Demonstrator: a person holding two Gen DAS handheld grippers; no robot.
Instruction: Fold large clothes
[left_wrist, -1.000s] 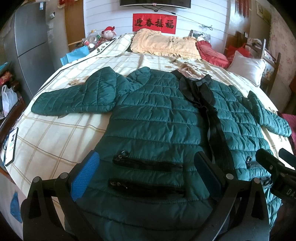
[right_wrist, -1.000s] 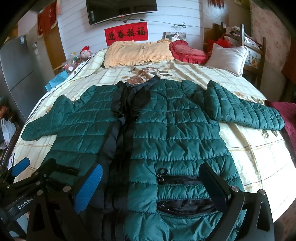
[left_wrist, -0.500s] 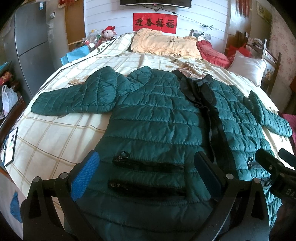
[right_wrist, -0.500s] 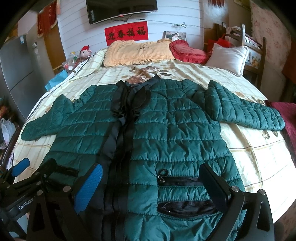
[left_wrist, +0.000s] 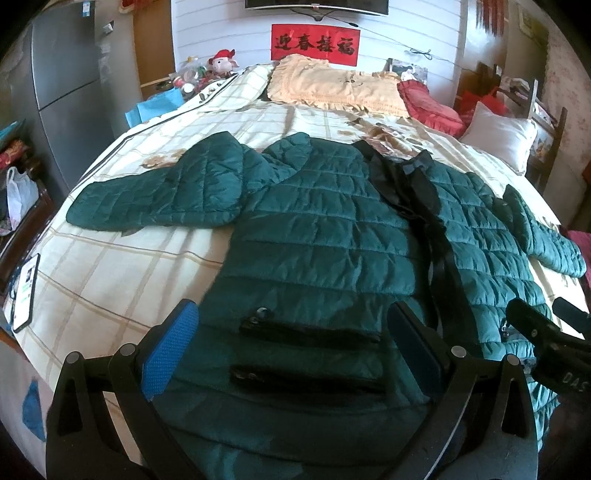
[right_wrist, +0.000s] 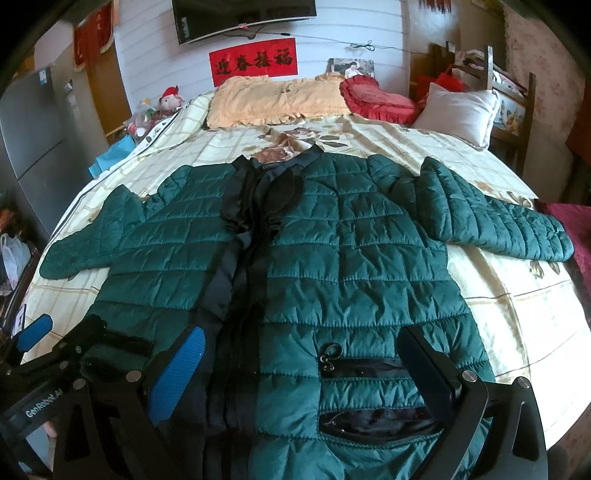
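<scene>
A dark green quilted jacket (left_wrist: 314, 229) (right_wrist: 354, 251) lies face up and spread flat on the bed, sleeves out to both sides, with a black front placket down its middle. My left gripper (left_wrist: 291, 339) hovers open over the jacket's left hem, above two black zip pockets (left_wrist: 306, 332). My right gripper (right_wrist: 303, 362) stands open over the right hem and its zip pocket (right_wrist: 362, 367). Neither holds cloth. Each gripper shows at the edge of the other's view: the right gripper (left_wrist: 546, 332), the left gripper (right_wrist: 55, 350).
The bed (left_wrist: 129, 266) has a cream checked sheet. Pillows lie at its head: yellow (right_wrist: 273, 99), red (right_wrist: 376, 99), white (right_wrist: 458, 114). A phone (left_wrist: 26, 291) rests at the bed's left edge. A grey fridge (left_wrist: 62, 74) stands left, a wooden chair (right_wrist: 509, 96) right.
Both grippers have drifted very slightly; the jacket lies as before and nothing was gripped.
</scene>
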